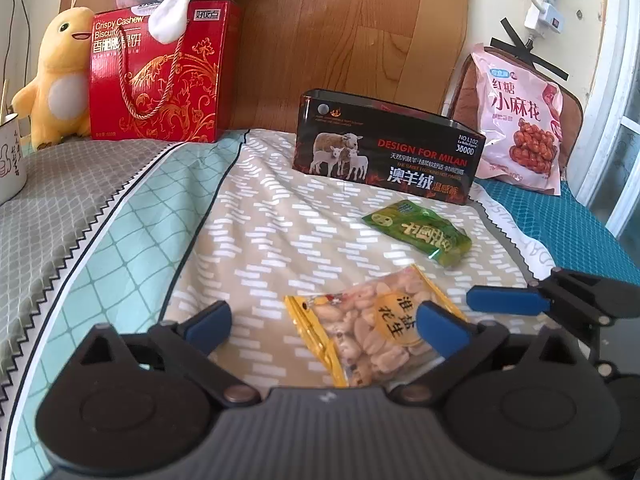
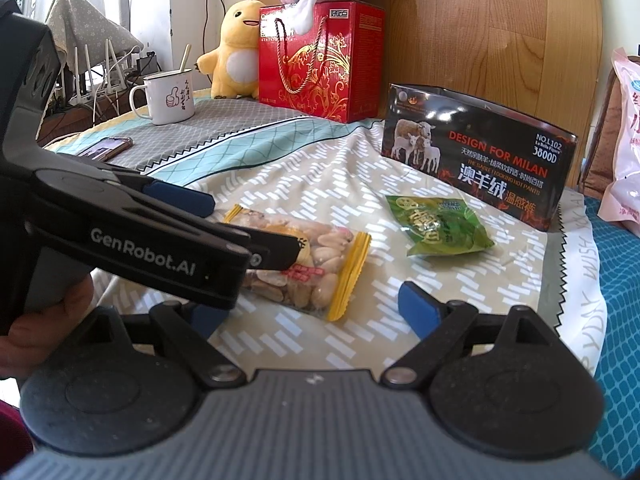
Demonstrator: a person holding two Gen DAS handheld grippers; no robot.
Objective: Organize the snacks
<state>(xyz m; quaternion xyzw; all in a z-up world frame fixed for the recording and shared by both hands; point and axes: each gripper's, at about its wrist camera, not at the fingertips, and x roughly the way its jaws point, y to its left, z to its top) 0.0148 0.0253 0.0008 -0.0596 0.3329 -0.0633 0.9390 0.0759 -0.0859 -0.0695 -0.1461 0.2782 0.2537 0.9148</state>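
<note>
- On the patterned beige cloth (image 1: 280,216) lie two loose snacks: a clear packet of peanuts with yellow sealed edges (image 1: 376,332) and, further back, a crinkled green foil packet (image 1: 420,232).
- Behind them stands an open-topped black rectangular box printed with sheep (image 1: 384,148). Judged from the task, it is the likely container. Its inside is not visible, so it cannot be told whether anything has been stowed.
- A pink bag of twisted dough snacks (image 1: 516,120) leans against a chair back, well apart from the box.
- Left gripper (image 1: 324,326): fingers wide apart. In the left wrist view the peanut packet lies partly between them. The pads do not press on it; the packet rests flat on the cloth.
- Right gripper (image 2: 316,312): fingers also spread wide and holding nothing. It hangs near the peanut packet's yellow edge, with the green packet ahead and to the right.
- In the right wrist view the left gripper reaches across from the left, just over the peanut packet.
- Progress: both loose packets are outside the box. Sorting appears early or mid-way.
- Remaining: grasp each packet and place it in the box; possibly the pink bag as well.
</note>
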